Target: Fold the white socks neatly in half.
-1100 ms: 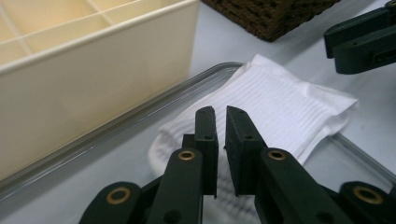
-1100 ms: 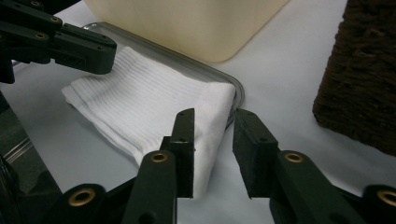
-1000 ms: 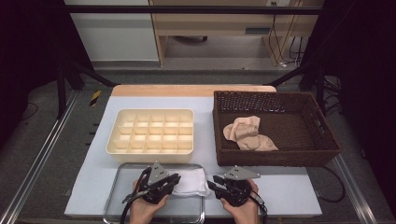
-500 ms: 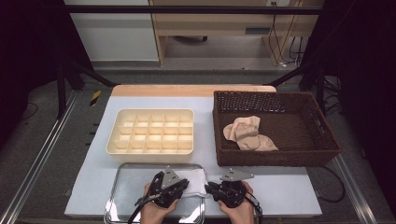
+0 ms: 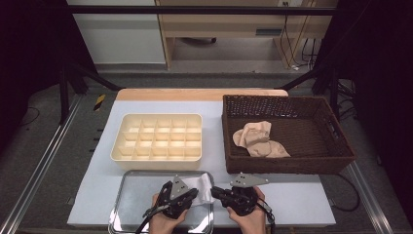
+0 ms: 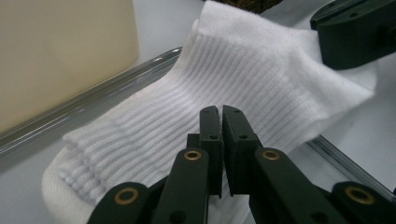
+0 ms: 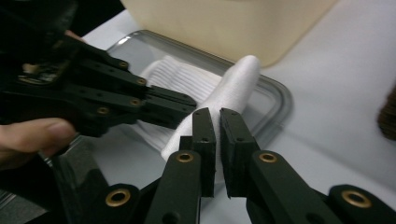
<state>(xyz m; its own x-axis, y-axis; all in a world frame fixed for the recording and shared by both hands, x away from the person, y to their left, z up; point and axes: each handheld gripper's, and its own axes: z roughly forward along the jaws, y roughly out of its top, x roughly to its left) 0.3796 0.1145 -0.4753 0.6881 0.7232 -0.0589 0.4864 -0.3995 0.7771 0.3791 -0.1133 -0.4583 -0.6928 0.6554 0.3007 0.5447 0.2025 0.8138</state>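
Observation:
A white ribbed sock (image 5: pixel 203 186) lies across the right end of a metal tray (image 5: pixel 131 195) at the table's front edge. My left gripper (image 5: pixel 195 193) comes at it from the left and is shut on the ribbed cloth (image 6: pixel 261 70), jaw tips (image 6: pixel 222 112) pressed together. From the right, my right gripper (image 5: pixel 215 191) has just been closing and now pinches the sock's raised edge (image 7: pixel 233 88) between its jaws (image 7: pixel 215 114). The two grippers face each other, tips close together. In the right gripper view the left gripper (image 7: pixel 189 105) rests on the sock.
A cream divided box (image 5: pixel 157 136) stands just behind the tray. A dark wicker basket (image 5: pixel 341 146) at the right holds beige socks (image 5: pixel 258 139). Bare white table shows to the right of my right hand.
The right gripper's jaws have closed on the sock's edge, and the sock looks more bunched between the grippers. Both hands have hardly moved.

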